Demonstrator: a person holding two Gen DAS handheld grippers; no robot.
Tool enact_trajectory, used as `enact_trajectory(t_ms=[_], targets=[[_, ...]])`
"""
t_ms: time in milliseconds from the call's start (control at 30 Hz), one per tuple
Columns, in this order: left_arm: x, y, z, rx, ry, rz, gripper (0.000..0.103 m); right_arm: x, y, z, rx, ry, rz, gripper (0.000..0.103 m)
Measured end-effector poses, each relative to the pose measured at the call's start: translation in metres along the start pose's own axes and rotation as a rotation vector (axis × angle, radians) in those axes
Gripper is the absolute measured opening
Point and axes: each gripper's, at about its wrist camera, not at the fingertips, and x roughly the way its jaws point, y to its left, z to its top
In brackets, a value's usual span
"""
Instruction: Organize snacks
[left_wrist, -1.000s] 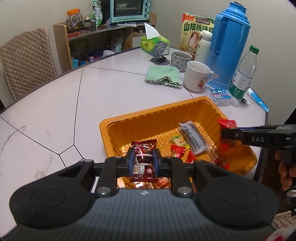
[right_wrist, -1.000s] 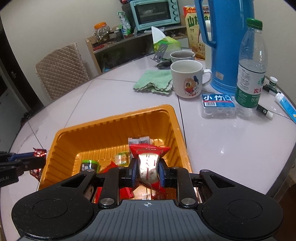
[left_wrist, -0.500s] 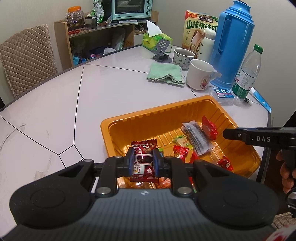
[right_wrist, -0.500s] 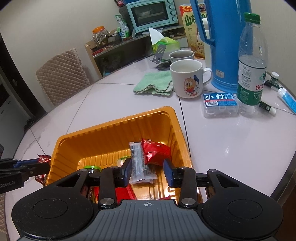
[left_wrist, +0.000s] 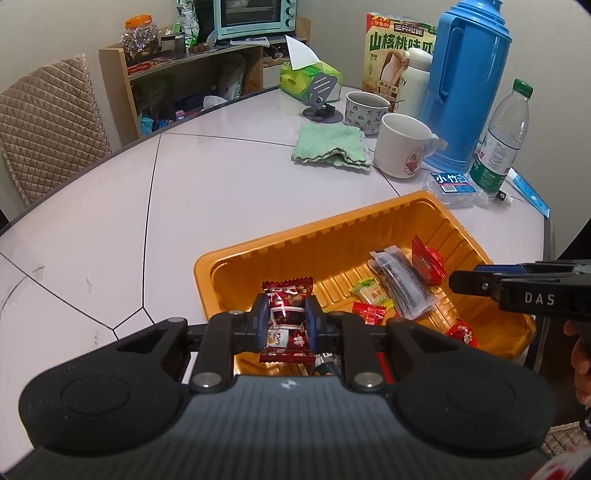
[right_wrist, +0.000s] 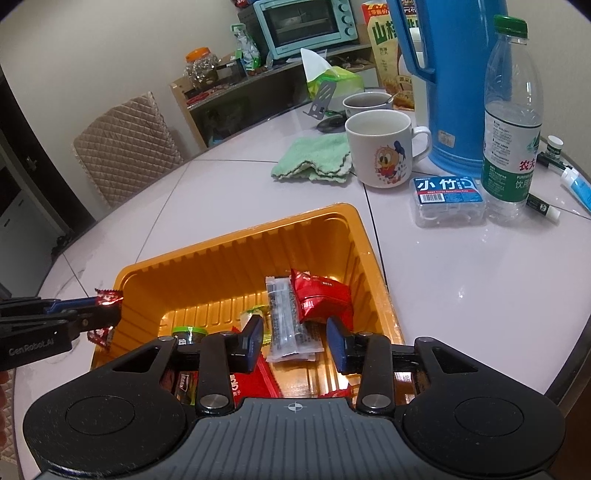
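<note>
Okay, red foil snack packet dropped in orange plastic tray.
My right gripper just opened, empty; left gripper clamps dark-red wrapped candy, next in.

Even, moderately bright indoor light; soft glare on the table; sharp focus; strong fisheye bending with dark corners.

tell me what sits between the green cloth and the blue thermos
The white cartoon mug stands between the green cloth and the blue thermos, clearest in the right wrist view.
</note>
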Motion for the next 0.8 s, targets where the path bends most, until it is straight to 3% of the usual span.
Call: enact_trajectory(t_ms=[300, 333, 367, 433, 800], targets=[[0.012, -0.005, 0.011, 0.026, 0.001, -0.010, 0.019, 0.000, 0.003, -0.001, -0.004, -0.001, 0.000, 0.039], [0.013, -0.006, 0.011, 0.029, -0.003, -0.009, 0.023, -0.001, 0.003, -0.001, -0.002, -0.002, 0.000, 0.039], [0.013, -0.007, 0.011, 0.034, -0.006, -0.005, 0.036, -0.001, 0.003, -0.002, 0.000, -0.002, 0.000, 0.039], [0.012, -0.008, 0.010, 0.034, -0.019, 0.004, 0.052, -0.002, 0.004, -0.003, 0.001, -0.002, 0.002, 0.040], [-0.007, -0.004, -0.013, -0.024, 0.007, -0.013, 0.059, -0.016, 0.009, -0.019, 0.011, -0.009, 0.030, 0.062]])
